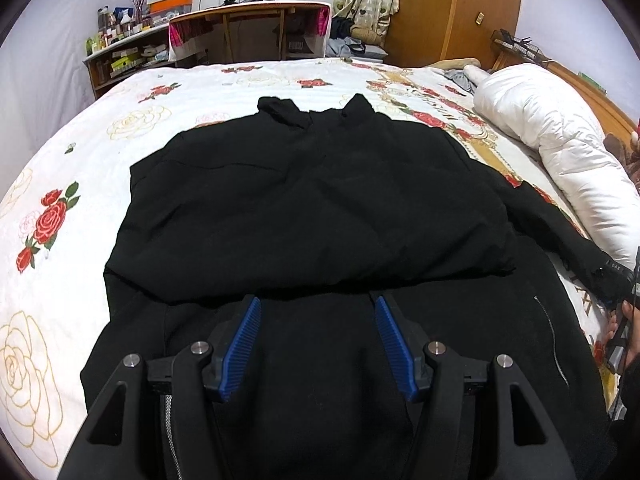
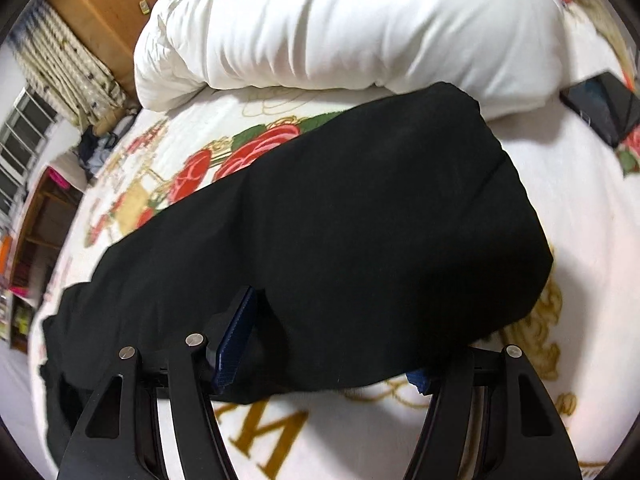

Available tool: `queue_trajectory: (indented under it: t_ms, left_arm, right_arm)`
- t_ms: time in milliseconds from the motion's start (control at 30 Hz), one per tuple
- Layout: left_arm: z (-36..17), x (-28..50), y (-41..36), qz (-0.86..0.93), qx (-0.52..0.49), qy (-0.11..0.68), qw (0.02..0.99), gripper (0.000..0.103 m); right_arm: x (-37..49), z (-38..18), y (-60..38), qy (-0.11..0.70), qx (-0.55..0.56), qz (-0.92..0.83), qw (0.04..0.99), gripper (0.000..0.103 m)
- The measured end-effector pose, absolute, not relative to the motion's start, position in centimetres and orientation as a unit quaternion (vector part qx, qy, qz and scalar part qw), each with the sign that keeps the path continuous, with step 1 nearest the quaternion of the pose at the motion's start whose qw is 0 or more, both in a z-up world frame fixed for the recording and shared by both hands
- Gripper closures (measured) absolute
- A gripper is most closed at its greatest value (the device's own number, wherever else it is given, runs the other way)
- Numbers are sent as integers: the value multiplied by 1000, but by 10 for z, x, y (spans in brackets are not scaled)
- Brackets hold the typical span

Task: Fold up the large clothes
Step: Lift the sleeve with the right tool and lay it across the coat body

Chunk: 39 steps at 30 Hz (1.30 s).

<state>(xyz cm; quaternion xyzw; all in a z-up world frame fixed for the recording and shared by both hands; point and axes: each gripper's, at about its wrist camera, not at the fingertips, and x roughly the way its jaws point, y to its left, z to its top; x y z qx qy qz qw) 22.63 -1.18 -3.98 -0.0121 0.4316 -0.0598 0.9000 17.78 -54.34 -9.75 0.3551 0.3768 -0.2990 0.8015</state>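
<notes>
jacket [image 1: 304, 200]: black cloth, matt, metal zip | bedspread [image 1: 80, 152]: printed cloth, faintly ribbed | duvet [image 2: 344, 24]: white cloth, puffy, creased | left gripper [image 1: 318, 312]: matt black plastic, ridged blue pads, bright metal pins | wardrobe [image 1: 452, 4]: smooth wood, light sheen | phone [image 2: 604, 106]: glossy dark face

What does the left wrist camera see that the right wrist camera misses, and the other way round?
Only the left wrist view shows the jacket's collar, the wooden desk and the open left gripper above the jacket. Only the right wrist view shows a dark phone-like object and the right gripper straddling the sleeve. Both show the black jacket, white duvet, rose-print bedspread and wardrobe.
</notes>
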Motion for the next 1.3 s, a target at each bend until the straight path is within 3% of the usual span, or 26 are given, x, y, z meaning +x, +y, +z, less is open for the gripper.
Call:
queue_trajectory:
  t_ms: [33, 133, 233, 600, 867, 1100, 1300]
  left_arm:
    - [-41, 227, -10, -59, -13, 433, 899, 41]
    - [-43, 225, -5, -54, -17, 435, 899, 41]
    - [-44, 224, 4, -45, -25, 438, 897, 41]
    - [-19, 206, 40, -25, -58, 413, 909, 41]
    - [-4, 192, 59, -16, -80, 397, 914, 41]
    - [6, 187, 80, -7, -97, 380, 920, 41]
    - [1, 185, 106, 9, -116, 378, 919, 41]
  right_arm:
    - [179, -96, -544, 379, 349, -309, 800, 58]
    - [182, -93, -545, 381, 345, -310, 800, 79]
    - [186, -77, -536, 384, 316, -310, 811, 87]
    - [191, 56, -491, 297, 250, -235, 891, 89]
    - [217, 151, -403, 245, 184, -121, 944, 89]
    - [248, 178, -310, 241, 135, -21, 961, 89]
    - [283, 155, -231, 282, 106, 53, 952, 89]
